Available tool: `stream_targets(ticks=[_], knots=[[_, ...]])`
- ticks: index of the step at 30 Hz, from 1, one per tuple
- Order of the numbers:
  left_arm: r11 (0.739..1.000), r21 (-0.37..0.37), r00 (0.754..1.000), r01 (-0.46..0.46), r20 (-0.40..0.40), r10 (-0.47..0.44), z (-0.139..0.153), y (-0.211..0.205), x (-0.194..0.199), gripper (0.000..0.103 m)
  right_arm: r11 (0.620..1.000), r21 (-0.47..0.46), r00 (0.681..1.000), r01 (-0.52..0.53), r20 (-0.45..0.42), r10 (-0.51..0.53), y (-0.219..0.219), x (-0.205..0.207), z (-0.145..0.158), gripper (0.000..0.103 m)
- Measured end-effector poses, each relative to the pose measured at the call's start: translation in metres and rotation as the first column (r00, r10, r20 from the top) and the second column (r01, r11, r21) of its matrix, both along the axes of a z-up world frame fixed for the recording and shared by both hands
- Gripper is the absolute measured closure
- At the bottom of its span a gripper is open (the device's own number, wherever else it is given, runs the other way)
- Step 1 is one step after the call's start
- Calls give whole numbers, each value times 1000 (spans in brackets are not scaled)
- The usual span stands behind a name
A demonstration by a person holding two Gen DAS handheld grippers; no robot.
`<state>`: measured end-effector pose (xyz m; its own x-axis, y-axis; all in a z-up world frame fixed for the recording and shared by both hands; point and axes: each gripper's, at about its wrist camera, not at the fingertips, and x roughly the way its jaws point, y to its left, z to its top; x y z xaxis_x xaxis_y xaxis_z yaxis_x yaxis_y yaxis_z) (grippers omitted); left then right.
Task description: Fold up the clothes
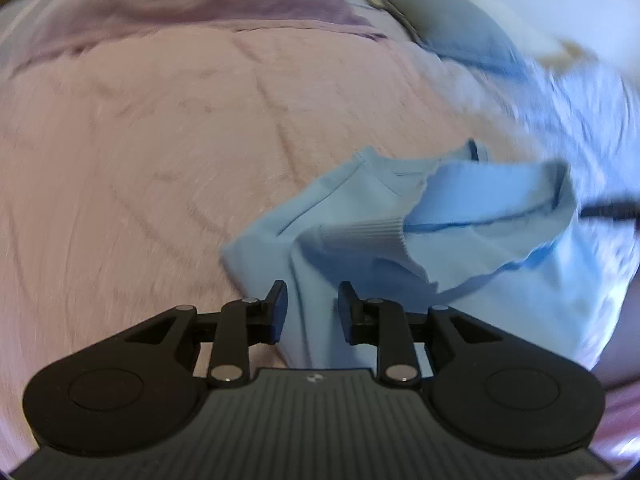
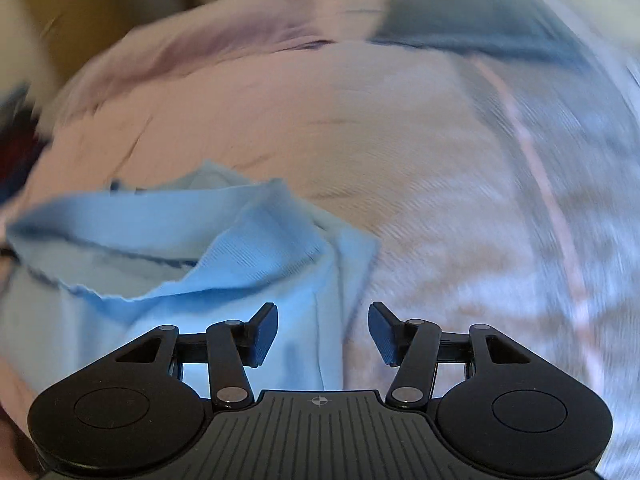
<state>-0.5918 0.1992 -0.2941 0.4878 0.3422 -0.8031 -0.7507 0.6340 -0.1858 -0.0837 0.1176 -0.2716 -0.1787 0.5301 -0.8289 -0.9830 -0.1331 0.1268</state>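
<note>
A light blue garment [image 1: 452,240] lies crumpled on a pink bedspread [image 1: 160,160], its ribbed cuff and raw hem turned up. My left gripper [image 1: 313,306] stands open at the garment's near left edge, and a fold of the blue cloth runs between its fingers. In the right wrist view the same garment [image 2: 224,256] fills the lower left. My right gripper [image 2: 323,334] is open wide over the garment's right edge, with blue cloth under the left finger [image 2: 264,334] and bedspread under the right one. Both views are motion-blurred.
A lilac blanket [image 1: 180,4] is bunched along the far side of the bed. A grey-blue pillow [image 1: 460,28] lies at the far right, and shows again as the pillow [image 2: 480,12]. A dark blurred object [image 1: 612,210] juts in at the right edge.
</note>
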Motion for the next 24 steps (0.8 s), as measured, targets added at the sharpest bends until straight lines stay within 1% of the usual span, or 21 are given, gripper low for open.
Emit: stream_targets(ticks=[1,2,4,5,6,7,8,9,10,12,14,16,18,20,21,22,23,24], knots=[[1000,16,1000,11,-7,-10,-3,3,7,80,1000,16,999,-26,18,26,8,-7,-4,48],[1000,17,1000,-3,-4,3,-5,8,11,80,999,29,999,-37,16,36,15,-12,-6,48],[999,4,999,-45,16,45,-10,20,17,80,999,23,999,-25,-23,26,19,-7,-9,48],[994,-40,993,-99,54,101,-13,30,14,78,1000,20,999,-20,-42,20,21,-4,-11,48],[982,-102,981,-160,98,170,-17,39,7,77,1000,16,998,-14,-62,15,23,-2,-12,48],[963,-159,962,-217,135,239,-20,45,0,78,1000,13,997,-8,-81,9,25,1,-14,48],[946,-193,942,-260,162,293,-20,47,-8,78,1000,9,995,-3,-100,4,28,3,-15,48],[938,-203,932,-279,178,316,-19,46,-12,79,1000,6,993,2,-120,-2,30,6,-16,48],[942,-197,934,-272,180,307,-17,44,-13,80,1000,2,990,8,-139,-7,32,9,-18,48],[959,-167,952,-230,165,257,-14,40,-9,79,1000,-6,984,18,-177,-19,36,14,-21,48],[971,-142,965,-193,150,214,-12,37,-4,74,1000,-14,976,28,-214,-30,40,19,-23,48],[971,-144,965,-191,155,213,-13,41,1,71,999,-23,967,38,-252,-42,45,24,-26,48],[970,-150,962,-194,167,218,-14,45,3,71,999,-29,958,42,-284,-48,49,28,-29,48],[968,-156,958,-196,179,223,-16,50,5,74,1000,-8,965,-14,-262,11,57,21,-28,48],[967,-159,957,-197,185,225,-16,52,6,78,999,-7,969,-42,-245,39,60,17,-29,48],[967,-162,955,-199,191,228,-17,54,8,93,998,-7,971,-69,-229,66,63,13,-30,48],[966,-165,953,-200,196,231,-18,56,9,94,996,-12,972,-89,-217,85,68,10,-33,62],[965,-168,951,-201,202,233,-19,58,10,95,995,-16,974,-101,-204,96,72,9,-35,78]])
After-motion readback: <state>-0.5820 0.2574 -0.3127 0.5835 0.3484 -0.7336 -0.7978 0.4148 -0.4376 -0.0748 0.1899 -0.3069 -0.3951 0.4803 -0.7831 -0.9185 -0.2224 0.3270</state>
